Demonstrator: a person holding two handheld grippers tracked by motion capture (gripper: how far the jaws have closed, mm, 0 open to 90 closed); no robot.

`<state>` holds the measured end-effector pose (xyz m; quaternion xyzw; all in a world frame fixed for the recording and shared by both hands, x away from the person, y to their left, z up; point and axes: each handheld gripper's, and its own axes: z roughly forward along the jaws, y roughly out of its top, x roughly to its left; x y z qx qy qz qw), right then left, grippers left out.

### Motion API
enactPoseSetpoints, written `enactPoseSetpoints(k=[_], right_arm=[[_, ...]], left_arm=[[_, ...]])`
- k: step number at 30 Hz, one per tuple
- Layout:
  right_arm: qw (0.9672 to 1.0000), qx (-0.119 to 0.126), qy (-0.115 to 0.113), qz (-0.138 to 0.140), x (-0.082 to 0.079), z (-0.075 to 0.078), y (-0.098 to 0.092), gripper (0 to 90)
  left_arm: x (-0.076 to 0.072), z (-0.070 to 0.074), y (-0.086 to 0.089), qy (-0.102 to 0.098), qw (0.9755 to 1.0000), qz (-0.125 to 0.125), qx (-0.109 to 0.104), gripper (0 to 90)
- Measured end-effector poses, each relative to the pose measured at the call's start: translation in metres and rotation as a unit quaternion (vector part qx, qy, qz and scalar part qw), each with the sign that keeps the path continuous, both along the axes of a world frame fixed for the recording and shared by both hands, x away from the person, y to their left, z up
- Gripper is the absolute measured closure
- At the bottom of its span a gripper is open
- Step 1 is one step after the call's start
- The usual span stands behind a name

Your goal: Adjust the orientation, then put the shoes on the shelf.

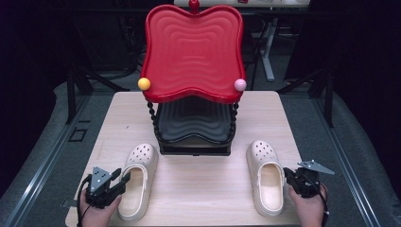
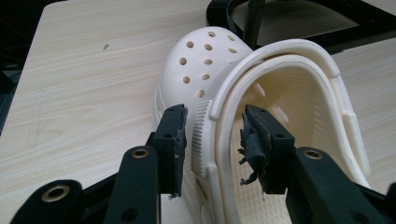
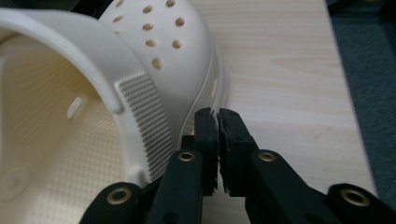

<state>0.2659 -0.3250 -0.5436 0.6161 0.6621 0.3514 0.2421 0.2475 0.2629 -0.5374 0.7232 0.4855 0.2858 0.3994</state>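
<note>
Near the table's (image 1: pixel 198 182) front edge, the left gripper (image 2: pixel 212 135) stands partly open astride the left clog's (image 1: pixel 138 178) side wall, apparently readied to clamp it, while the right gripper (image 3: pixel 217 123), nearly closed and empty, sits beside the right clog (image 1: pixel 266 176).

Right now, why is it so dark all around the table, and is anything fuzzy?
High view: light falls on the table and the red tray, so the room behind stays nearly black; the picture looks a bit soft. Left gripper view: the left shoe is sharp, with shade inside it. Right gripper view: the right shoe and the right gripper look clear, not smeared.
</note>
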Motion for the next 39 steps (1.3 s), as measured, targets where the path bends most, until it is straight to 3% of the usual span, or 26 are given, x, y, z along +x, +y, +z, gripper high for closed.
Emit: enactPoseSetpoints(k=[3,6,10,18,25,30,39], right_arm=[[0.9998,-0.007,-0.016,-0.004,-0.003,0.005,0.002,82.6],[0.9988,-0.03,-0.038,-0.003,-0.009,0.014,0.006,76.6],[0.9974,-0.027,-0.067,0.001,-0.014,0.023,0.01,73.6],[0.9943,-0.024,-0.103,0.015,-0.027,0.04,0.017,73.0],[0.994,-0.026,-0.102,0.03,-0.028,0.041,0.023,80.5],[0.9948,-0.035,-0.089,0.036,-0.021,0.033,0.026,83.7],[0.9952,-0.03,-0.086,0.036,-0.024,0.035,0.025,78.6]], left_arm=[[0.0,0.0,0.0,-0.001,1.0,0.0,-0.001,59.8],[0.0,-0.001,0.0,0.0,1.0,0.001,-0.002,59.4],[0.0,0.0,0.001,-0.002,1.0,0.002,-0.003,58.9],[0.0,0.001,0.002,-0.002,1.0,0.004,-0.003,58.9],[0.0,0.001,0.002,-0.001,1.0,0.004,-0.003,58.9],[0.0,0.0,0.001,-0.001,1.0,0.004,-0.003,58.9],[-0.003,0.003,0.0,-0.008,1.0,0.001,-0.001,58.3]])
